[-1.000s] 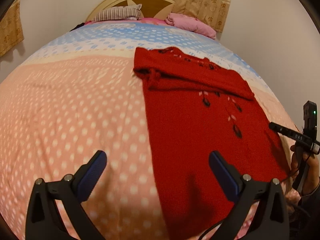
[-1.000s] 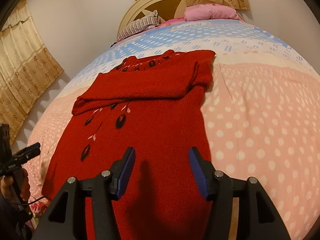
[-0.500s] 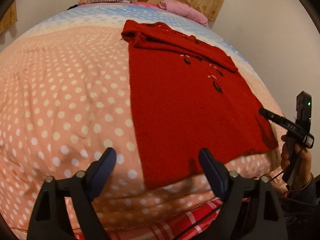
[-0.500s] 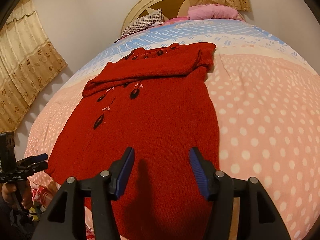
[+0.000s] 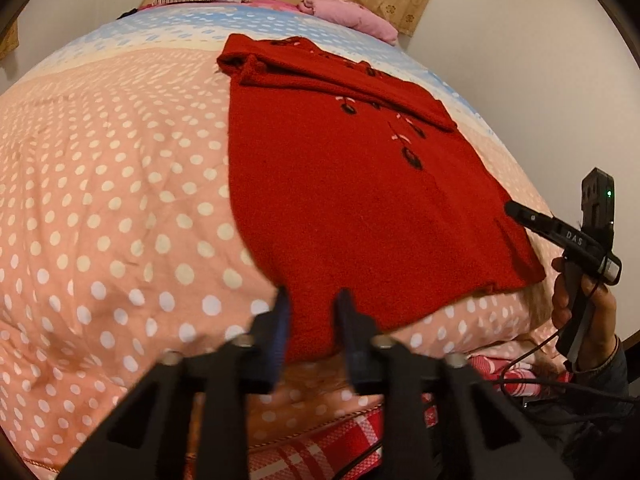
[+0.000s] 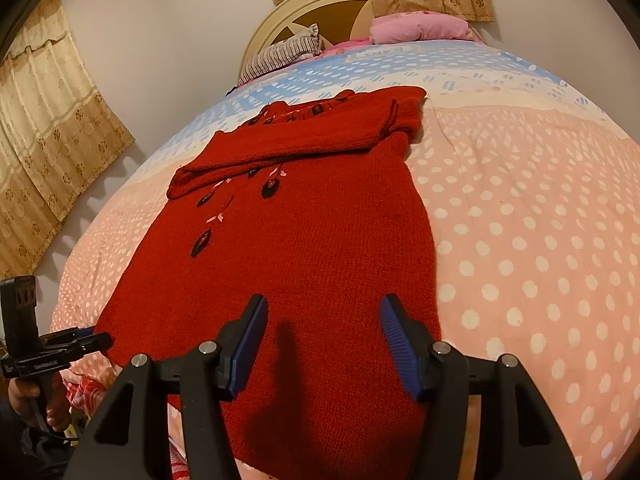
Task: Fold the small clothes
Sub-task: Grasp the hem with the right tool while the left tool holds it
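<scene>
A red knit sweater [image 5: 344, 184] lies flat on the polka-dot bed, sleeves folded across its chest, hem toward me; it also shows in the right wrist view [image 6: 288, 240]. My left gripper [image 5: 311, 300] sits at the hem's near left corner, its jaws narrowed around the hem edge, blurred by motion. My right gripper [image 6: 320, 320] is open over the hem's right part, fingers apart above the knit. The right gripper also shows at the sweater's far hem corner in the left view [image 5: 516, 212], and the left gripper shows in the right view [image 6: 96, 338].
The pink polka-dot bedspread [image 5: 100, 184] covers the bed, its blue part at the far end. A striped pillow [image 6: 286, 54] and a pink pillow [image 6: 420, 28] lie by the headboard. A red checked sheet [image 5: 320, 440] hangs below the near edge. Curtains [image 6: 44, 140] hang at the left.
My left gripper has pulled back to the sweater's hem corner and its jaws have closed in from wide open. My right gripper has drawn back slightly and stays open.
</scene>
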A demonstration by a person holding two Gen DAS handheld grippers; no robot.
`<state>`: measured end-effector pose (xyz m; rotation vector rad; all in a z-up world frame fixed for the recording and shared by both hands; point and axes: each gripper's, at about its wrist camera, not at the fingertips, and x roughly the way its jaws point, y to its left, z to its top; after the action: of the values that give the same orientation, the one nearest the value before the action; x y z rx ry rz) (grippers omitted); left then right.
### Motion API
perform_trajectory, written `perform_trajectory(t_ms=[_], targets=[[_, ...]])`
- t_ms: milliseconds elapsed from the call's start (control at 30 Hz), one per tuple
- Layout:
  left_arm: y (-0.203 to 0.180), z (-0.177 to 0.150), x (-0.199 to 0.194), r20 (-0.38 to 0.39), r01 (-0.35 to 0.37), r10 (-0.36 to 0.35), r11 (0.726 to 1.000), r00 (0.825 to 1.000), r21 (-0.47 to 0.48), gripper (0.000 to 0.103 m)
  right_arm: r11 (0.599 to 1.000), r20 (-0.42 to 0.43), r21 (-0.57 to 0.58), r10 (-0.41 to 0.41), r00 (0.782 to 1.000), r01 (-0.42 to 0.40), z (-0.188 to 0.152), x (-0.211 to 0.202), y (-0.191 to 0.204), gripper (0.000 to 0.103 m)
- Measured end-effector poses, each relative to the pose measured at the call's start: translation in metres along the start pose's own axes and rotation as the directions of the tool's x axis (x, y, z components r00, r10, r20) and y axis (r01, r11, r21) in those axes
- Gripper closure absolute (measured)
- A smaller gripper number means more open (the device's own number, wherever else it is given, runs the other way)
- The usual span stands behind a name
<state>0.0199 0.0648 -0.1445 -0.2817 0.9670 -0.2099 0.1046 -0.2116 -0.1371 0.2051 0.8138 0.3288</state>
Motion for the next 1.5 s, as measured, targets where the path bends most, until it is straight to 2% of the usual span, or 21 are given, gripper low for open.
perform_trajectory(t_ms=[167,333,467,600,733,767,833,933,1067,1167,1233,1300,1367,1400,1433,1500], targets=[[0.007,0.002,-0.006,0.026,0.013,-0.012,0.999,1.0,-0.032,0.09,1.0,0.006,-0.015,-0.017,1.0,0.017,-0.003,-0.011,-0.002,0.043],[0.002,0.004,-0.016,0.075,0.027,-0.027,1.0,0.997,0.0,0.091,0.998,0.012,0.011,-0.058,0.998,0.058,-0.012,-0.036,-0.02,0.043],[0.006,0.003,-0.013,0.066,0.026,-0.026,1.0,0.997,-0.006,0.091,0.996,-0.01,0.044,-0.075,0.997,0.075,-0.024,-0.053,-0.035,0.043],[0.009,0.003,-0.01,0.056,0.038,-0.037,0.999,0.998,-0.015,0.093,0.997,-0.039,0.066,-0.033,0.999,0.036,-0.034,-0.057,-0.038,0.043],[0.014,0.006,-0.017,0.078,0.073,-0.072,0.997,0.994,-0.021,0.094,0.996,-0.074,0.083,-0.008,0.997,0.014,-0.044,-0.05,-0.037,0.044],[0.017,0.006,-0.02,0.083,0.084,-0.082,0.996,0.993,-0.026,0.094,0.996,-0.071,0.085,0.0,0.997,0.006,-0.046,-0.05,-0.035,0.047],[0.019,0.007,-0.022,0.089,0.096,-0.093,0.995,0.992,-0.034,0.094,0.997,-0.085,0.078,0.032,0.996,-0.025,-0.048,-0.047,-0.031,0.098],[0.021,0.007,-0.023,0.083,0.095,-0.093,0.995,0.992,-0.027,0.095,0.993,-0.099,0.081,0.089,0.991,-0.081,-0.054,-0.046,-0.026,0.098],[0.021,0.003,-0.011,0.047,0.094,-0.093,0.995,0.995,-0.026,0.095,0.99,-0.096,0.051,0.136,0.986,-0.132,-0.06,-0.055,-0.015,0.098],[0.022,0.001,-0.009,0.037,0.097,-0.096,0.995,0.995,-0.033,0.095,0.991,-0.094,0.074,0.114,0.989,-0.107,-0.064,-0.051,-0.02,0.098],[0.023,0.004,-0.015,0.058,0.106,-0.104,0.994,0.993,-0.034,0.095,0.991,-0.083,0.102,0.092,0.992,-0.083,-0.063,-0.052,-0.028,0.098],[0.023,0.006,-0.018,0.076,0.103,-0.101,0.994,0.992,-0.021,0.095,0.987,-0.057,0.139,0.095,0.994,-0.087,-0.062,-0.057,-0.037,0.095],[0.023,0.005,-0.014,0.062,0.1,-0.098,0.995,0.993,-0.02,0.095,0.983,-0.053,0.148,0.114,0.992,-0.105,-0.059,-0.057,-0.04,0.095],[0.022,0.004,-0.012,0.054,0.096,-0.095,0.995,0.994,-0.016,0.095,0.982,-0.056,0.149,0.121,0.991,-0.112,-0.059,-0.056,-0.039,0.088],[0.021,0.003,-0.009,0.044,0.085,-0.085,0.996,0.995,-0.011,0.094,0.983,-0.061,0.148,0.12,0.991,-0.11,-0.059,-0.054,-0.038,0.066],[0.019,0.0,-0.006,0.035,0.072,-0.072,0.997,0.997,-0.005,0.093,0.983,-0.071,0.133,0.136,0.988,-0.126,-0.06,-0.051,-0.033,0.045]])
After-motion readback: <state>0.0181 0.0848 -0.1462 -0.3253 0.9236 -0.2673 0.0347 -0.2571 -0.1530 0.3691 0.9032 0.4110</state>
